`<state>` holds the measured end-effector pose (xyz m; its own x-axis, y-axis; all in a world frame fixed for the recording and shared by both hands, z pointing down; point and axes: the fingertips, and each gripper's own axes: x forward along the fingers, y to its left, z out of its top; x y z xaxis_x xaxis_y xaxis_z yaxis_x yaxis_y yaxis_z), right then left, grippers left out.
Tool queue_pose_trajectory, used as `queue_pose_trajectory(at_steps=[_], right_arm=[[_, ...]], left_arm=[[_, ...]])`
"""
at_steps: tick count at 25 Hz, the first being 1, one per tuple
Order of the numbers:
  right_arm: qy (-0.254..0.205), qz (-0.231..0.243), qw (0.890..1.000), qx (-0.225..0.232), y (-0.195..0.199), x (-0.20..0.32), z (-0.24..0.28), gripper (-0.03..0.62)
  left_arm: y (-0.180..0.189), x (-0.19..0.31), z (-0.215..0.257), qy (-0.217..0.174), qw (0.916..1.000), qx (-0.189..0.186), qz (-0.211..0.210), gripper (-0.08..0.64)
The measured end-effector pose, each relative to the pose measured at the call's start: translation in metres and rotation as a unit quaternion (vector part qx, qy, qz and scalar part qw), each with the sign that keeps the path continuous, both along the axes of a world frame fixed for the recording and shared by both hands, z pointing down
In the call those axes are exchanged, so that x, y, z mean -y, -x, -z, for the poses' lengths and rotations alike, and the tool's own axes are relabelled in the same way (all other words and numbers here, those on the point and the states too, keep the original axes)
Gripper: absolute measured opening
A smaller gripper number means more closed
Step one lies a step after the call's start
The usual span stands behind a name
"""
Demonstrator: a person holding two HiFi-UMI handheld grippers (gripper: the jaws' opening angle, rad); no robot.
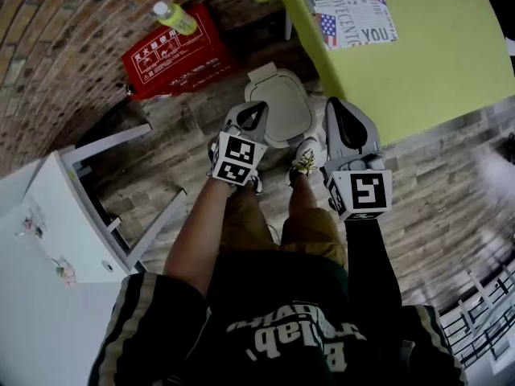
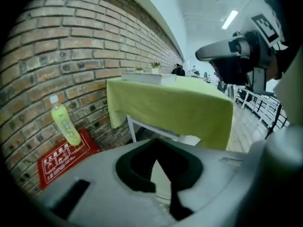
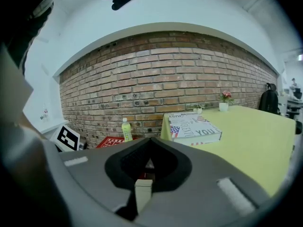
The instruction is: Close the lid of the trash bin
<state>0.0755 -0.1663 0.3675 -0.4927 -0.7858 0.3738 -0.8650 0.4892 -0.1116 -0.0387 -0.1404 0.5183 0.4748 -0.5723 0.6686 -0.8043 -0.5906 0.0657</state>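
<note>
Wood floor (image 1: 185,135) by a brick wall (image 1: 72,39), and the bin looks shut.
The trash bin (image 1: 282,111) stands on the floor just past the person's shoes (image 1: 306,159), beside the green counter (image 1: 434,55). Its lid looks flat down, so the job seems done. The left tongs (image 1: 259,104) and right tongs (image 1: 334,103) are pinched together, hold nothing, and touch nothing.

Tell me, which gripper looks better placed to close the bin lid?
Probably the left gripper: in the head view its tip overlaps the trash bin, close to the lid, while the right gripper sits off toward the table.
</note>
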Motion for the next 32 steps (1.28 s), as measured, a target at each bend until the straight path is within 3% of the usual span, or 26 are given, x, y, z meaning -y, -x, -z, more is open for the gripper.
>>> queue_pose_trajectory(at_steps=[8, 15, 23, 32], right_arm=[[-0.03, 0.022, 0.999, 0.006, 0.012, -0.007, 0.051, 0.014], [-0.05, 0.031, 0.998, 0.013, 0.023, -0.006, 0.083, 0.014], [-0.085, 0.034, 0.996, 0.007, 0.033, -0.005, 0.131, 0.012], [-0.12, 0.034, 0.992, 0.005, 0.041, -0.006, 0.176, 0.011]], left_arm=[[0.017, 0.014, 0.111, -0.081, 0.9965, -0.009, 0.019, 0.008], [0.034, 0.027, 0.204, -0.152, 0.9866, -0.026, 0.053, 0.008], [0.052, 0.024, 0.281, -0.206, 0.9739, -0.043, 0.085, 0.008], [0.068, 0.02, 0.345, -0.258, 0.9621, -0.044, 0.077, 0.008]])
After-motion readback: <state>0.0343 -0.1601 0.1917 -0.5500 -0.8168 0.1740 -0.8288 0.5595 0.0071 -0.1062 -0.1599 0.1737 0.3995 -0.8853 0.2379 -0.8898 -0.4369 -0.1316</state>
